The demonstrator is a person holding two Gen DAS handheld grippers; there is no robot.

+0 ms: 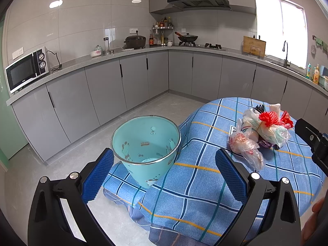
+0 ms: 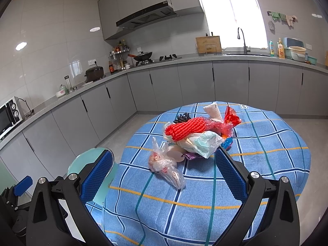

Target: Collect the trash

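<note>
A heap of trash (image 2: 194, 137) — red foam netting, crumpled clear plastic bags, a white paper cone and a red wrapper — lies on the round table under a blue checked cloth (image 2: 266, 164). Just beside the table's edge, on the floor side, stands a mint-green plastic bin with cartoon prints (image 1: 146, 145), its inside nearly bare. The left gripper (image 1: 164, 174) hangs wide apart near the bin, holding nothing. The right gripper (image 2: 164, 174) is also spread wide and empty, facing the heap from the table's near edge.
</note>
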